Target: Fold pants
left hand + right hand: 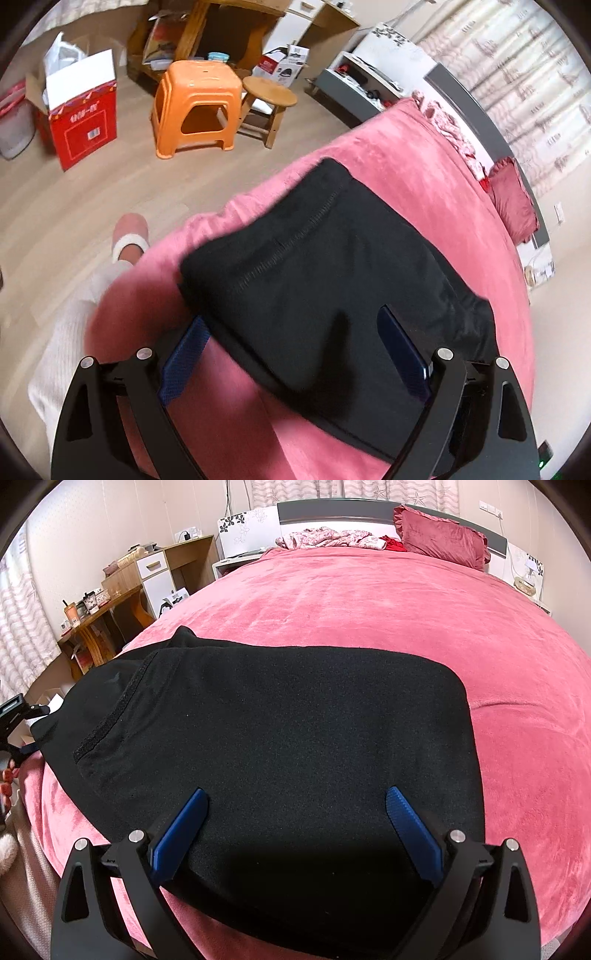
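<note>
The black pants (325, 266) lie folded into a flat rectangle on the pink bed cover (424, 173), near the bed's foot edge. My left gripper (291, 317) is open and empty, its blue pads spread just above the pants' near edge. In the right wrist view the pants (280, 731) fill the middle, with the waistband seam at the left. My right gripper (297, 794) is open and empty, hovering over the pants' near edge. The left gripper's black frame (14, 709) shows at the far left edge of that view.
An orange plastic stool (195, 107), a small wooden stool (269, 99) and a red box (81, 122) stand on the wood floor left of the bed. A red pillow (439, 537) and crumpled floral cloth (328, 537) lie at the headboard. My slippered foot (129, 232) stands beside the bed.
</note>
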Motion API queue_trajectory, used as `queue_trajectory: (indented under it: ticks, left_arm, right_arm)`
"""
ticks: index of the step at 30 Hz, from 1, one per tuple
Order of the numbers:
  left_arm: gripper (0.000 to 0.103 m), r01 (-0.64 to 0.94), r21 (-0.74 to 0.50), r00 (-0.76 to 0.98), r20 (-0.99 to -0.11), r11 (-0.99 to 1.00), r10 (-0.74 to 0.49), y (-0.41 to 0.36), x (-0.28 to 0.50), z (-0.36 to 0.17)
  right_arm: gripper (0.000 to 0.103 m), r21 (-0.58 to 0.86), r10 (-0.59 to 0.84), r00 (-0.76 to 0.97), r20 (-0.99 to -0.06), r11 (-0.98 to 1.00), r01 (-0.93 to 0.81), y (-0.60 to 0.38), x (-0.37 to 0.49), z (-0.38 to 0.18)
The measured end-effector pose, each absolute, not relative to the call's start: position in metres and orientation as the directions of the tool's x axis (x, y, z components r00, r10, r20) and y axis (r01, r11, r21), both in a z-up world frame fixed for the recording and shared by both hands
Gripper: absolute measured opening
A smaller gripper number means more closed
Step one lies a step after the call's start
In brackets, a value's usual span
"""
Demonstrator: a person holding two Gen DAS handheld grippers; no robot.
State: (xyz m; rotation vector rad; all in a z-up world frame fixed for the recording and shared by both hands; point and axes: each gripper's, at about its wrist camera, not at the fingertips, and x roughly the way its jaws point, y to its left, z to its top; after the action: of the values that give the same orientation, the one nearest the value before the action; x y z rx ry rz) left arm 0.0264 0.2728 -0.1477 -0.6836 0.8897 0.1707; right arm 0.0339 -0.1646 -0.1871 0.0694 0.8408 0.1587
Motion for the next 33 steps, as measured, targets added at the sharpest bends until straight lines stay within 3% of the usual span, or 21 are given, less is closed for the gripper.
queue_trajectory:
  ticks: [4, 6, 8, 13, 14, 16, 23, 33]
  left_arm:
    - [0.090, -0.420, -0.523, 0.666, -0.733, 0.742, -0.140, 0.291, 0.031, -0.155]
    - [0.077, -0.406, -0.522, 0.677, -0.723, 0.750, -0.136, 0.293, 0.031, -0.156]
    - [0.043, -0.437, -0.486, 0.659, -0.746, 0.756, -0.098, 0.299, 0.029, -0.160]
    - [0.031, -0.444, -0.522, 0.685, -0.722, 0.728, -0.100, 0.305, 0.021, -0.156]
    - [0.023, -0.440, -0.507, 0.688, -0.721, 0.741, -0.085, 0.303, 0.021, -0.153]
    - [0.017, -0.429, -0.515, 0.705, -0.704, 0.743, -0.081, 0.299, 0.019, -0.146]
    - [0.014, -0.320, -0.547, 0.792, -0.603, 0.773, -0.099, 0.274, 0.016, -0.102]
    - [0.012, -0.042, -0.544, 0.859, -0.448, 0.838, -0.248, 0.202, 0.010, -0.035]
  right_arm:
    - [0.098, 0.122, 0.166, 0.656, -0.737, 0.986, -0.113, -0.164, 0.035, -0.187]
    - [0.098, 0.123, 0.167, 0.656, -0.736, 0.986, -0.112, -0.164, 0.035, -0.187]
    - [0.098, 0.123, 0.167, 0.656, -0.736, 0.986, -0.113, -0.164, 0.034, -0.187]
    - [0.098, 0.123, 0.168, 0.656, -0.736, 0.986, -0.114, -0.164, 0.035, -0.187]
    - [0.098, 0.124, 0.168, 0.656, -0.736, 0.986, -0.114, -0.164, 0.035, -0.187]
    - [0.098, 0.124, 0.169, 0.656, -0.736, 0.986, -0.114, -0.164, 0.035, -0.187]
    - [0.098, 0.125, 0.169, 0.656, -0.736, 0.986, -0.114, -0.163, 0.035, -0.187]
    - [0.098, 0.163, 0.184, 0.661, -0.727, 0.982, -0.094, -0.168, 0.035, -0.179]
